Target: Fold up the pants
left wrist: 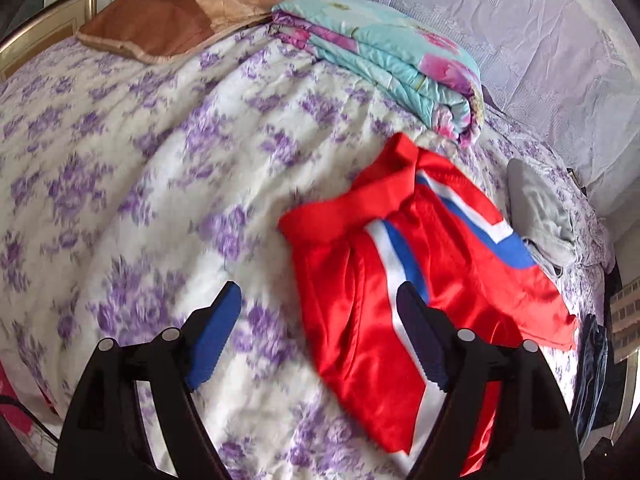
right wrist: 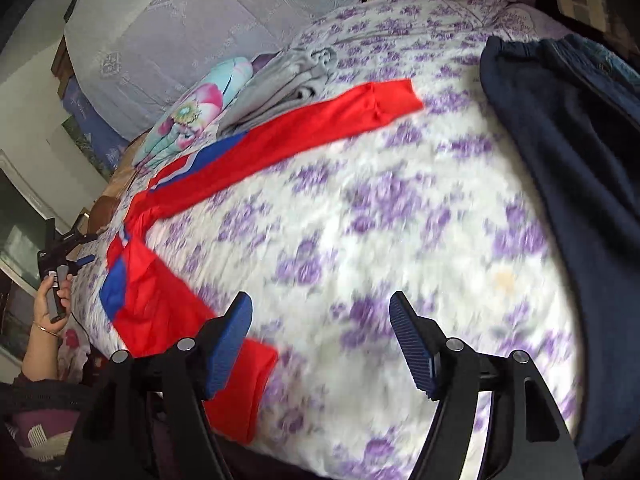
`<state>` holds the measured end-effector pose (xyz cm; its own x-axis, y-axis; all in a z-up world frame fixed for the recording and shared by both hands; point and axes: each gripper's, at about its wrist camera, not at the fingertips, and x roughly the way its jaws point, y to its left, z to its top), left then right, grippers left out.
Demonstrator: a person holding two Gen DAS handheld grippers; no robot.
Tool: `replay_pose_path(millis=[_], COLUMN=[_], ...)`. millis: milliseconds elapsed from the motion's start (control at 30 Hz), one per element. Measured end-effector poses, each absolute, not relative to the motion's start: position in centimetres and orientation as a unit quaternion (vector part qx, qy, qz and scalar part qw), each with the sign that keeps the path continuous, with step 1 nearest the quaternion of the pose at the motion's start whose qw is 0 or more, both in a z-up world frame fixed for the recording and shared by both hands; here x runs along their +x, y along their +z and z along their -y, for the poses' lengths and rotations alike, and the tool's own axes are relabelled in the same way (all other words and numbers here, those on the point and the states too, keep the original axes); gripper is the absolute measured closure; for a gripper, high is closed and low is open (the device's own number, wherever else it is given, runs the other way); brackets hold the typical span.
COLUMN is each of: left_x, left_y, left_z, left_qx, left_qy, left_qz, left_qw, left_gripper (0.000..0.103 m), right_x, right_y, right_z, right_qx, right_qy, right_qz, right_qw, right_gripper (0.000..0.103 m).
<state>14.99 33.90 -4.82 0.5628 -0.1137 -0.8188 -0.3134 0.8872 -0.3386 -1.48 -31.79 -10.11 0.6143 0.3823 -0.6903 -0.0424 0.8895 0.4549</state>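
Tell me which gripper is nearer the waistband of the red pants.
Left. The left gripper hangs open just short of the waistband of the red pants. The right gripper is open at a leg cuff, far from the waistband.

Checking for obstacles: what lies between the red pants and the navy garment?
Only bare floral bedspread separates the red pants from the navy garment, shown in the right wrist view.

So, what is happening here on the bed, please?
A person holds tongs in each hand over a bed covered with a purple-flowered sheet. Red pants with blue and white stripes lie spread on it, legs apart, not yet folded. The left tongs hover open near the waistband; the right tongs hover open by one leg's end. Neither grips the cloth. Grey clothing, a dark navy garment and a folded quilt lie nearby.
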Motion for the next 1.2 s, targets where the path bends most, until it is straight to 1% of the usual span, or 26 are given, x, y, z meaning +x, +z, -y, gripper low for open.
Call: replay_pose_path(millis=[100,267,300,333,367,400,433,467,500,600,733,833,933,1067,1100,1133,1167,1200], left_x=[15.6,18.7,19.0,19.2,19.3,19.3,19.2,19.0,18.6,16.9,13.5,10.3,7.7,5.0,4.6,4.1,3.7,3.4], left_y=[-7.6,-9.4,-9.6,-9.6,-9.6,-9.6,-9.6,-9.6,-9.4,-7.5,-3.2,-1.6,-2.8,-7.3,-8.2,-8.9,-9.0,-8.9], left_z=[-33.1,-31.2,-30.8,-30.5,-30.1,-29.9,-29.9,-29.9,-30.0,-30.1,-29.8,-27.9,-26.2,-25.5,-25.6,-25.8,-26.1,-26.3], left_qx=[-0.245,-0.247,-0.243,-0.242,-0.242,-0.246,-0.254,-0.261,-0.265,-0.274,-0.285,-0.27,-0.266,-0.279,-0.28,-0.281,-0.284,-0.285], left_qy=[0.049,0.041,0.047,0.047,0.041,0.035,0.03,0.024,0.022,0.018,0.007,0.007,0.01,0.023,0.031,0.038,0.043,0.047], left_qz=[-0.475,-0.467,-0.462,-0.459,-0.457,-0.454,-0.453,-0.45,-0.444,-0.413,-0.359,-0.345,-0.361,-0.402,-0.407,-0.408,-0.405,-0.402], left_qw=[0.844,0.848,0.852,0.854,0.855,0.855,0.854,0.854,0.855,0.868,0.889,0.899,0.894,0.872,0.869,0.868,0.868,0.869], left_gripper=[0.026,0.027,0.029,0.037,0.052,0.062,0.08,0.093,0.093,0.095,0.095,0.095,0.094,0.094,0.092,0.087,0.078,0.075], right_x=[-3.1,-4.5,-4.5,-4.2,-3.7,-3.1,-2.4,-2.0,-1.8,-1.8,-1.9,-2.5,-2.0,-0.9,-0.8,-1.0,-1.1,-1.3], right_y=[-10.6,-11.3,-11.5,-11.7,-12.0,-12.4,-12.7,-12.8,-12.6,-9.7,-4.2,-1.8,-3.6,-11.0,-12.3,-12.5,-12.2,-11.7], right_z=[30.5,28.5,28.1,27.6,27.2,26.4,25.7,25.1,24.7,25.2,30.2,34.2,37.4,37.7,37.2,37.0,36.9,37.0], right_qx=[0.203,0.199,0.2,0.202,0.202,0.197,0.189,0.178,0.166,0.122,0.119,0.121,0.14,0.129,0.127,0.122,0.118,0.115], right_qy=[0.143,0.164,0.167,0.173,0.182,0.192,0.198,0.199,0.203,0.188,0.147,0.118,0.103,0.085,0.084,0.086,0.087,0.086], right_qz=[-0.424,-0.43,-0.43,-0.431,-0.432,-0.439,-0.447,-0.449,-0.445,-0.407,-0.342,-0.32,-0.363,-0.458,-0.463,-0.453,-0.447,-0.437], right_qw=[0.871,0.865,0.865,0.862,0.86,0.855,0.852,0.853,0.856,0.886,0.92,0.932,0.915,0.876,0.873,0.879,0.883,0.888], right_gripper=[0.031,0.031,0.031,0.032,0.038,0.045,0.072,0.094,0.096,0.097,0.097,0.097,0.097,0.096,0.096,0.096,0.095,0.094])
